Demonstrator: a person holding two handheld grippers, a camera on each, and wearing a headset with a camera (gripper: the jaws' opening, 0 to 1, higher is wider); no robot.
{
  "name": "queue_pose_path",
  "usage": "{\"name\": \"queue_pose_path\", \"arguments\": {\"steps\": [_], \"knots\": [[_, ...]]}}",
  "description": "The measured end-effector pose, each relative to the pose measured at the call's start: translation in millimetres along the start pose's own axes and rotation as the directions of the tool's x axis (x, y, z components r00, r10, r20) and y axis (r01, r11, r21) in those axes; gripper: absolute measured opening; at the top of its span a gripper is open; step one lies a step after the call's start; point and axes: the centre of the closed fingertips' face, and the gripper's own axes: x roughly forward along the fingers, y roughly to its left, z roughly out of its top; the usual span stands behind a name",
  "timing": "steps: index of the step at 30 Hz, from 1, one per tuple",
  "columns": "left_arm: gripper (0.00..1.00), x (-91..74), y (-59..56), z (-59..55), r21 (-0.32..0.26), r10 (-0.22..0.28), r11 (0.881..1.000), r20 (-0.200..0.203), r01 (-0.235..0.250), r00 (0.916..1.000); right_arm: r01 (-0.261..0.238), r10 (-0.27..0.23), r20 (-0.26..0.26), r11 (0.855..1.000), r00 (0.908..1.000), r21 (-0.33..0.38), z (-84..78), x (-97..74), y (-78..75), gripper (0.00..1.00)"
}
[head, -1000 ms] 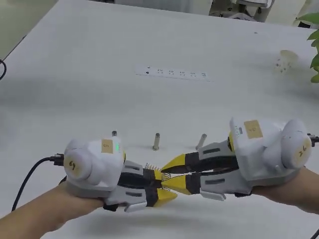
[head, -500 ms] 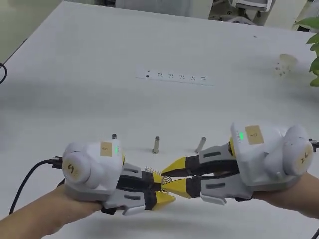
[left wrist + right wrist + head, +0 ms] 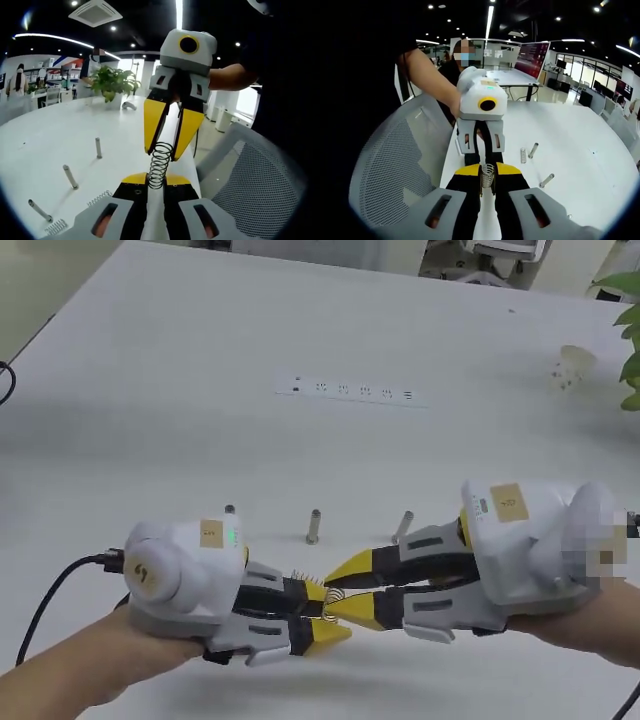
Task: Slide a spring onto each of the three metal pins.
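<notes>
L gripper [image 3: 150, 181] & R gripper [image 3: 487, 172] tip-to-tip, both tight on one spring [image 3: 160, 165]; pins [image 3: 314, 526] beyond.

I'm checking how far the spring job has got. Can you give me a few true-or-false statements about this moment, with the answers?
1. All three metal pins are bare. True.
2. One spring is held between the left gripper and the right gripper. True.
3. The pins lie flat. False: they stand upright on the table.
4. No spare springs are out. False: loose springs lie on the table beside the pins.
5. The power strip lies between the grippers and the pins. False: it lies beyond the pins, farther from the person.
</notes>
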Motion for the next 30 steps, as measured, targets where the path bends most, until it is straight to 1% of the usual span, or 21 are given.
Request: {"name": "queue_pose_path", "arguments": {"steps": [5,8,11,16,20,28,30], "knots": [[0.04,0.1,0.3,-0.2,-0.004,0.000,1.000,-0.001,0.000,1.0000,-0.005,0.005,-0.006,1.000,1.0000,-0.007,-0.3,0.8,0.8,0.07],[0.06,0.1,1.5,2.0,-0.013,0.005,1.000,0.012,-0.005,0.9999,-0.006,0.005,-0.014,1.000,0.9999,-0.012,-1.1,1.6,0.3,0.07],[0.09,-0.2,2.8,2.0,-0.012,0.012,1.000,0.012,-0.012,0.9999,-0.007,0.006,-0.022,1.000,0.9997,-0.019,-2.6,2.7,0.8,0.07],[0.14,-0.9,4.6,1.0,-0.017,0.020,1.000,0.012,-0.020,0.9997,0.000,-0.001,-0.020,1.000,0.9998,-0.020,-2.0,2.8,-0.9,0.07],[0.22,-3.0,8.5,-0.1,-0.015,0.041,0.999,0.013,-0.041,0.9991,0.011,-0.011,-0.019,1.000,0.9998,-0.020,-2.0,2.3,-3.7,0.07],[0.28,-11.4,15.6,-3.0,-0.016,0.077,0.997,0.011,-0.077,0.9970,0.023,-0.023,-0.019,0.999,0.9995,-0.022,-2.5,1.3,-6.0,0.07],[0.32,-13.9,17.6,-3.3,-0.018,0.089,0.996,0.012,-0.089,0.9959,0.028,-0.029,-0.021,0.999,0.9994,-0.024,-2.9,1.1,-7.3,0.07]]}}
